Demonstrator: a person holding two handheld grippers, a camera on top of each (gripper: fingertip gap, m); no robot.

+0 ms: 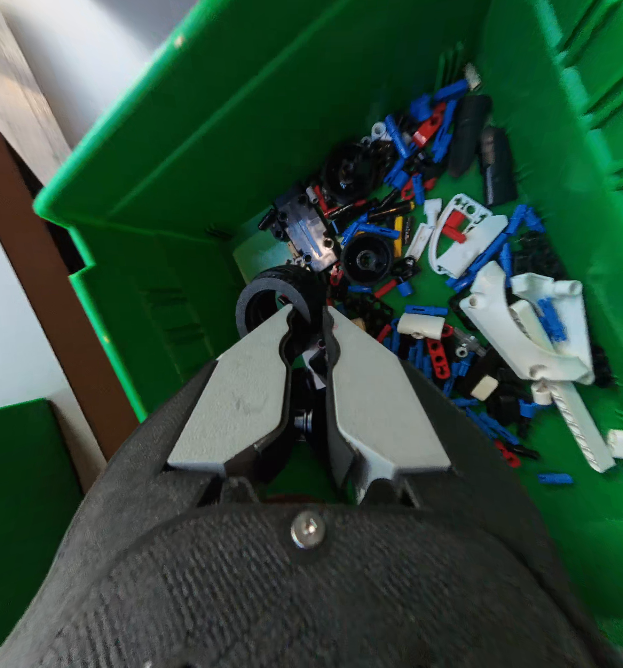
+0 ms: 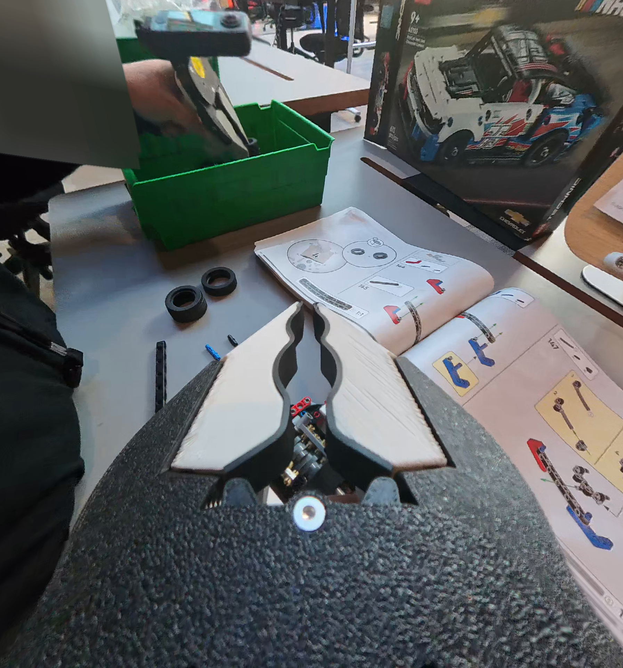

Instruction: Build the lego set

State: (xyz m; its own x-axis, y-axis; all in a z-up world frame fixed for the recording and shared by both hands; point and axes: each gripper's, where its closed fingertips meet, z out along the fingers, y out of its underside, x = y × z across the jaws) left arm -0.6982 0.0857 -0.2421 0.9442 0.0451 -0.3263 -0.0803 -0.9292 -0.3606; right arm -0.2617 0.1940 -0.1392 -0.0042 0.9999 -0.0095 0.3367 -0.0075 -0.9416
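Note:
My left gripper [image 1: 308, 312] is inside the green bin [image 1: 212, 126], shut on the wall of a black tyre [image 1: 266, 300] held above the loose pieces. The bin floor holds many blue, red, black and white pieces, among them a black wheel hub [image 1: 366, 258] and a large white panel [image 1: 534, 325]. The right wrist view shows the left gripper [image 2: 245, 144] in the bin [image 2: 230, 195]. My right gripper [image 2: 307, 306] hovers over the table, jaws nearly closed with nothing between the tips. A partly built grey assembly [image 2: 308, 437] shows below its fingers.
Two black tyres [image 2: 185, 303] [image 2: 219, 281], a black beam [image 2: 160, 376], a blue pin [image 2: 212, 352] and a black pin [image 2: 232, 339] lie on the grey table. An open instruction booklet [image 2: 375, 282] lies to the right. The set's box [image 2: 501, 108] stands behind. Spacing between my two grippers at the tips: around 45 cm.

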